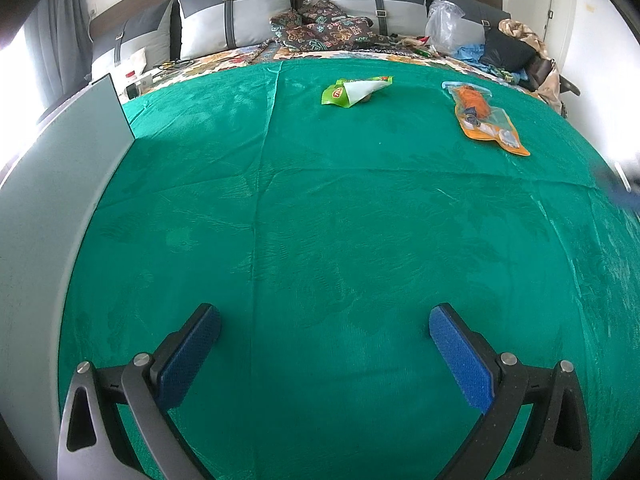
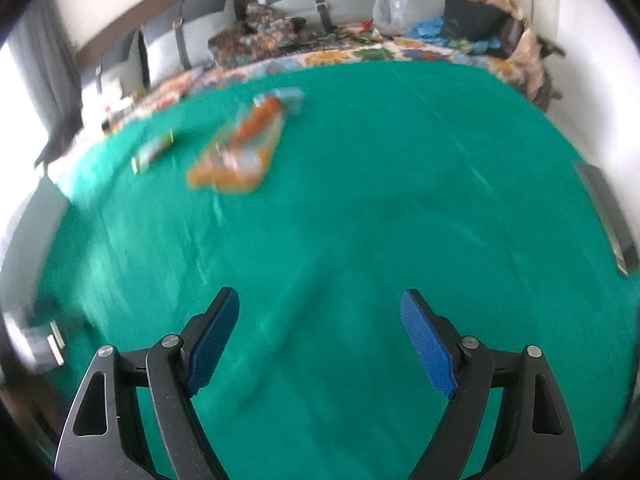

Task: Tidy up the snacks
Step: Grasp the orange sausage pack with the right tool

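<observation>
A green snack packet (image 1: 354, 91) lies on the green cloth (image 1: 320, 220) at the far middle. An orange snack pouch (image 1: 486, 117) lies to its right. My left gripper (image 1: 325, 320) is open and empty, low over the near part of the cloth, far from both. In the blurred right wrist view, the orange pouch (image 2: 244, 148) lies far ahead to the left, with the green packet (image 2: 154, 151) left of it. My right gripper (image 2: 320, 305) is open and empty over bare cloth.
A grey box wall (image 1: 60, 184) stands along the cloth's left edge. A second grey box edge (image 2: 608, 216) shows at the right. Pillows (image 1: 240, 16), patterned cushions (image 1: 324, 28), a plastic bag (image 1: 442, 24) and clothes (image 1: 516, 48) crowd the bed's head.
</observation>
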Demonstrator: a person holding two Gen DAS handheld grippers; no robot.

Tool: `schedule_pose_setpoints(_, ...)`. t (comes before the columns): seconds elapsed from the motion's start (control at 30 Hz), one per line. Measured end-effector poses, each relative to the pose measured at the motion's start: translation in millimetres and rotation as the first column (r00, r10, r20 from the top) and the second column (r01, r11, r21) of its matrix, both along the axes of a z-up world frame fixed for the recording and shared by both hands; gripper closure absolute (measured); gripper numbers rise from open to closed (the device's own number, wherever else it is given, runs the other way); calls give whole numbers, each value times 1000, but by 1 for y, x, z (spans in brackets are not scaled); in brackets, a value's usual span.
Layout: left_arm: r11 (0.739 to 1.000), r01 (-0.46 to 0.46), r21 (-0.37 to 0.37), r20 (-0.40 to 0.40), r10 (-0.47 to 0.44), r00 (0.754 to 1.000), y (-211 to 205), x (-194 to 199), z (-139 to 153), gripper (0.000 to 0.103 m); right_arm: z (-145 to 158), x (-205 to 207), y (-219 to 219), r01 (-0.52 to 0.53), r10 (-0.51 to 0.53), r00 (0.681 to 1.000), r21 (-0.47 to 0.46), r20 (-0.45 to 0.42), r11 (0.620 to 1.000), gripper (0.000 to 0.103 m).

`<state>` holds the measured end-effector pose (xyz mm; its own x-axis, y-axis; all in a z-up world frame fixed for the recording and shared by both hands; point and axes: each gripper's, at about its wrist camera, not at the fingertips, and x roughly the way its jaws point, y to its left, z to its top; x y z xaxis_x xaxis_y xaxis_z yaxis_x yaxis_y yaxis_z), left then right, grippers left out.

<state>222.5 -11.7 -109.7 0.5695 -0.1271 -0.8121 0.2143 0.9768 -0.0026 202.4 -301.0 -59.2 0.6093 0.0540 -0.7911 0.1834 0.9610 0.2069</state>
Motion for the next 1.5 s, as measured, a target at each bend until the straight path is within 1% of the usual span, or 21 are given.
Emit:
schedule_pose_setpoints(0.1, 1000, 0, 0, 0, 0, 1000, 0, 0, 0, 0, 3, 73, 2, 37, -33, 999, 115, -32, 993, 18)
schedule_pose_setpoints(0.17, 1000, 0, 0, 0, 0, 1000, 0, 0, 0, 0, 0, 118, 7, 62, -58, 997, 96, -46, 994, 18)
schedule_pose_setpoints(0.27, 1000, 0, -1, 0, 0, 1000, 0, 0, 0, 0, -17, 182, 14, 103, -93, 989, 77, -118, 992, 18)
schedule_pose_setpoints(0.33, 1000, 0, 0, 0, 0, 1000, 0, 0, 0, 0, -29, 207, 16, 134, -123, 979, 58, -164, 989, 16)
schedule_pose_setpoints(0.4, 1000, 0, -1, 0, 0, 1000, 0, 0, 0, 0, -34, 222, 27, 132, -137, 976, -39, -172, 990, 15)
schedule_pose_setpoints(0.47, 1000, 0, -1, 0, 0, 1000, 0, 0, 0, 0, -38, 230, 43, 81, -109, 975, -143, -194, 986, 14)
schedule_pose_setpoints(0.5, 1000, 0, -1, 0, 0, 1000, 0, 0, 0, 0, -39, 228, 49, 39, -66, 981, -152, -180, 988, 14)
schedule_pose_setpoints(0.53, 1000, 0, -1, 0, 0, 1000, 0, 0, 0, 0, -38, 224, 53, 4, -36, 983, -173, -179, 985, 19)
schedule_pose_setpoints(0.57, 1000, 0, -1, 0, 0, 1000, 0, 0, 0, 0, -38, 219, 53, -23, -9, 984, -174, -178, 984, 20)
schedule_pose_setpoints(0.67, 1000, 0, -1, 1, 0, 1000, 0, 0, 0, 0, -36, 199, 50, -83, 52, 982, -165, -183, 983, 30)
schedule_pose_setpoints(0.7, 1000, 0, -1, 1, 0, 1000, 0, 0, 0, 0, -33, 188, 47, -104, 78, 982, -150, -172, 983, 44)
schedule_pose_setpoints(0.73, 1000, 0, -1, 0, 0, 1000, 0, 0, 0, 0, -30, 176, 41, -122, 101, 982, -124, -160, 985, 47)
schedule_pose_setpoints(0.8, 1000, 0, -1, 1, 0, 1000, 0, 0, 0, 0, -32, 156, 30, -172, 159, 972, -63, -171, 983, 47)
schedule_pose_setpoints(0.9, 1000, -1, -1, 1, 1, 1000, 0, 1, 1, 0, -32, 108, 22, -242, 227, 959, -73, -170, 968, 47)
schedule_pose_setpoints(1.03, 1000, -1, -1, 1, 1, 1000, 0, 1, 1, 0, -31, 39, 11, -294, 280, 947, -75, -156, 953, 47)
schedule_pose_setpoints(1.1, 1000, -1, 0, 1, 1, 1000, 0, 1, 1, 0, -32, 7, 5, -301, 290, 949, -78, -124, 951, 46)
schedule_pose_setpoints(1.2, 1000, -1, -1, 1, 1, 1000, 0, 1, 1, 0, -34, -31, 0, -287, 283, 957, -87, -58, 954, 38)
schedule_pose_setpoints(1.23, 1000, -1, -1, 1, 1, 1000, 0, 1, 0, 0, -36, -39, -1, -275, 272, 961, -98, -43, 956, 30)
schedule_pose_setpoints(1.27, 1000, -1, -1, 1, 1, 1000, 0, 1, 1, 0, -38, -45, -1, -264, 262, 965, -111, -28, 958, 28)
schedule_pose_setpoints(1.37, 1000, -1, -1, 1, 1, 1000, 0, 1, 0, 0, -41, -55, 3, -245, 249, 968, -146, 7, 958, 25)
schedule_pose_setpoints(1.5, 1000, -1, -1, 1, 1, 1000, 0, 1, 1, 0, -41, -52, 7, -229, 232, 973, -151, 1, 962, 20)
